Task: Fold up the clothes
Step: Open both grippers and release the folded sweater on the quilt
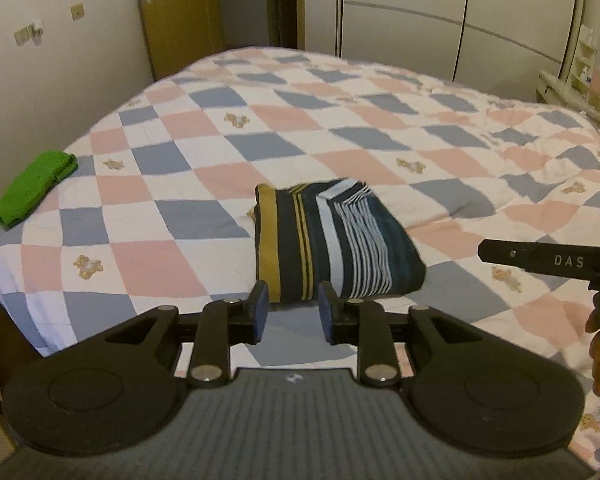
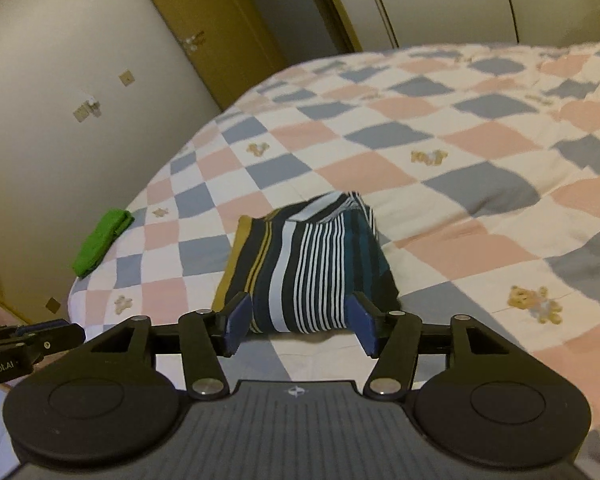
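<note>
Showing both claws parted, gripping nothing. Left gripper narrowly open, right gripper wider. Folded striped garment lies on the checked quilt, just ahead of both sets of fingertips; contact unclear. Its far edge is blurred. Folded green cloth sits at the bed's left edge, well apart.

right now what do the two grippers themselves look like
Both are matte black plastic. The left gripper and right gripper each have two fingers faced with blue pads, driven by linkage bars with silver pivot pins from two round discs beside a grey ribbed body bearing a small white logo. White lettering shows on their sides: "DAS" on the right one, "nRobot.AI" on the left.
</note>
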Tool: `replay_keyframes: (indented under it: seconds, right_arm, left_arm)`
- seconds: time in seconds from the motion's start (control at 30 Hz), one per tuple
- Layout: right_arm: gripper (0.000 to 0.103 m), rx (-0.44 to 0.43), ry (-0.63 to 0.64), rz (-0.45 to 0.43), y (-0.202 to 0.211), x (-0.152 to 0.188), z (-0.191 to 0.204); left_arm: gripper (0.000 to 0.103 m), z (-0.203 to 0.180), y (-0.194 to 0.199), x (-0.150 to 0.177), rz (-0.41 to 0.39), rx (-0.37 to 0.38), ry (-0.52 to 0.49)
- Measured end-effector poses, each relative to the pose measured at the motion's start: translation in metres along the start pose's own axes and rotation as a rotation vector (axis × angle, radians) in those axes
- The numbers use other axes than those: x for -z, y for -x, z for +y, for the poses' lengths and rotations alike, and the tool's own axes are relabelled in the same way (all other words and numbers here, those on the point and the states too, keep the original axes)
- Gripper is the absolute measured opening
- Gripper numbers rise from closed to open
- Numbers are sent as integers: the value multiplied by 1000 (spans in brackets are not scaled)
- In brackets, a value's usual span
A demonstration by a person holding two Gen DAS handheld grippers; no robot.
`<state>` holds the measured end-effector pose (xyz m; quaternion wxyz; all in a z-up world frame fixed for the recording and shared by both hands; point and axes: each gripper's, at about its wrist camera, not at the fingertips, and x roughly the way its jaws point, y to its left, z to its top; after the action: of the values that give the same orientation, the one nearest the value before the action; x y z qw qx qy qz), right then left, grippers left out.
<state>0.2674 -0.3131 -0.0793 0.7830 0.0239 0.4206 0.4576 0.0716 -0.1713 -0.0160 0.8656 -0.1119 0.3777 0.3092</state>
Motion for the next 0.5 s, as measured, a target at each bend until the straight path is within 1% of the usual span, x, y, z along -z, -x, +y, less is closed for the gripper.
replay_keyframes:
  seconds: [0.03,0.17,0.3,0.4,0.5]
  right_arm:
    - [63,-1,5,-6,7,0,0]
    - [64,-5,14,-16,25,3,2]
    - [67,-25,20,-12,33,4,8]
    - [68,-37,23,-7,33,2,13]
    - [72,-46,8,1,29,-1,13]
  left_arm:
    - [25,-2,6,1,-5,-6,-1]
    - [27,-6,29,5,-18,-19,0]
    - [30,-4,42,3,-24,-26,-2]
    - [31,0,46,-1,-23,-23,-6]
    - [34,6,41,-8,-17,-11,-9]
